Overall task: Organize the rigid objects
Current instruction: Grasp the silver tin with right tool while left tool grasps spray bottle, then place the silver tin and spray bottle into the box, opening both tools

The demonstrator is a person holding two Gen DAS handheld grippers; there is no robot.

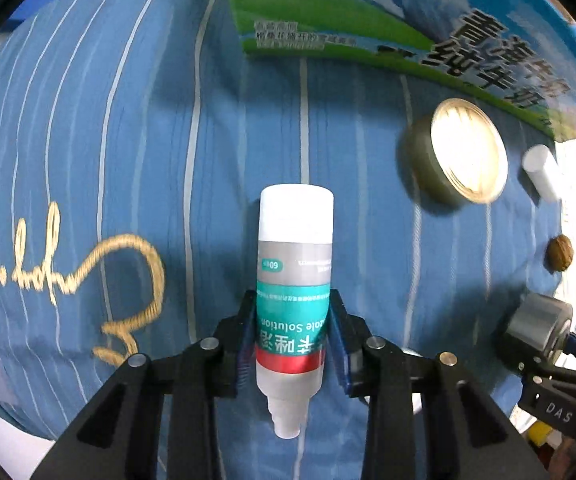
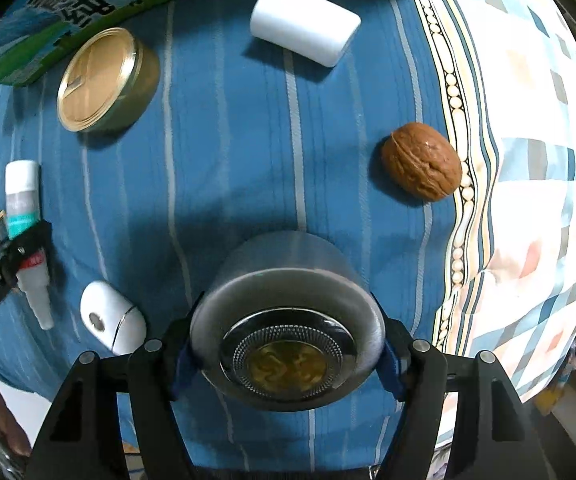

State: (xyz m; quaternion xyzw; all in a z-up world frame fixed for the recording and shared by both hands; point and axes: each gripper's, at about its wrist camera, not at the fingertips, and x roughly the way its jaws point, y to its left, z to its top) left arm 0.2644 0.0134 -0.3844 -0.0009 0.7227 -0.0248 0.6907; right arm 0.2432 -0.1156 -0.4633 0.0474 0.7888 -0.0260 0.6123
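My left gripper (image 1: 293, 334) clamps the solution bottle (image 1: 294, 280) on the blue bedspread (image 1: 128, 160); my right gripper (image 2: 286, 346) holds the silver canister (image 2: 288, 320).

A blue striped bedspread (image 2: 248, 140) carried a gold-lidded tin (image 2: 104, 80) beside the printed carton (image 1: 368, 20), a white block (image 2: 304, 24), a walnut (image 2: 420, 160) near its patterned edge, and perhaps a white mouse (image 2: 112, 320).
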